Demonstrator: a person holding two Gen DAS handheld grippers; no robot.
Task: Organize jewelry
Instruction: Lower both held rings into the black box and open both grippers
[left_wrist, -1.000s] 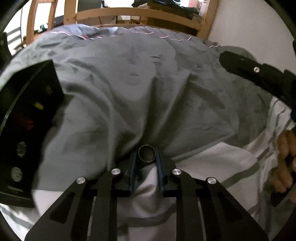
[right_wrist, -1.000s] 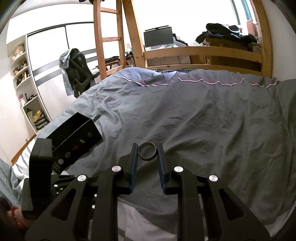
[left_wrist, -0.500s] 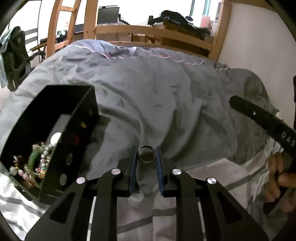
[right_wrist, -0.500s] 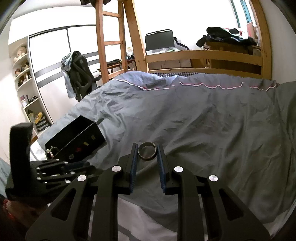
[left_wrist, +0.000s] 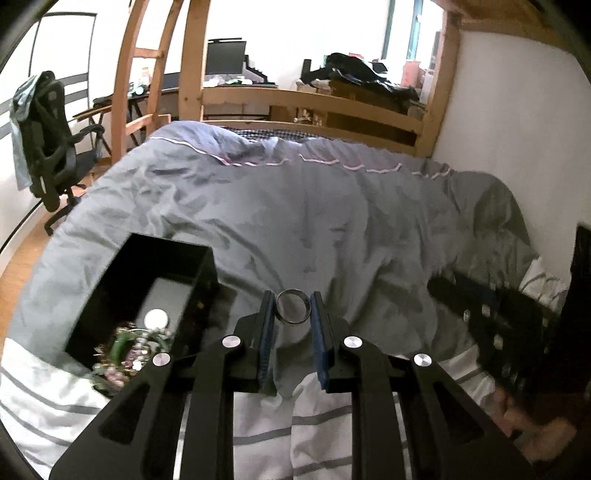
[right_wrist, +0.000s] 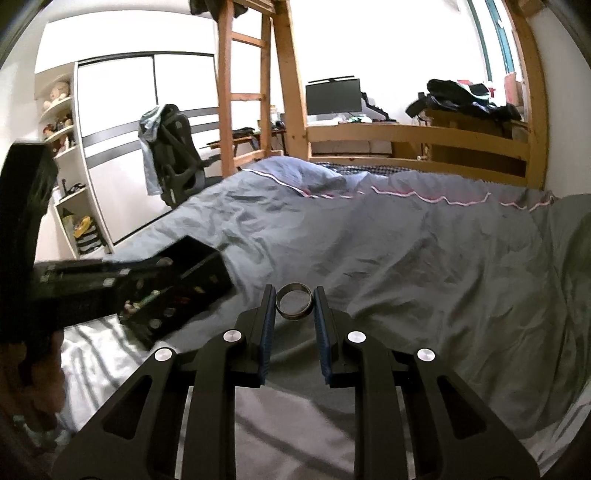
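My left gripper (left_wrist: 293, 311) is shut on a dark metal ring (left_wrist: 283, 318), held upright between the blue pads above the bed. My right gripper (right_wrist: 294, 305) is shut on a second dark metal ring (right_wrist: 285, 312) in the same way. A black open jewelry box (left_wrist: 110, 280) lies on the duvet to the left of the left gripper, with beaded bracelets (left_wrist: 127, 350) and a white round piece (left_wrist: 155, 316) inside. In the right wrist view the box (right_wrist: 207, 280) sits left of the fingers, partly hidden by the left gripper's body (right_wrist: 33, 291).
A grey duvet (left_wrist: 314, 221) covers the bed, with striped white sheet (left_wrist: 44, 391) at the near edge. A wooden bed rail (right_wrist: 417, 144) and ladder (right_wrist: 243, 85) stand behind. An office chair (left_wrist: 51, 147) is at the left. The right gripper's body (left_wrist: 517, 325) is at the right.
The left gripper has lifted and tilted up, bringing the box's open inside and the far room into view. The right gripper rose slightly. Both rings stay gripped.
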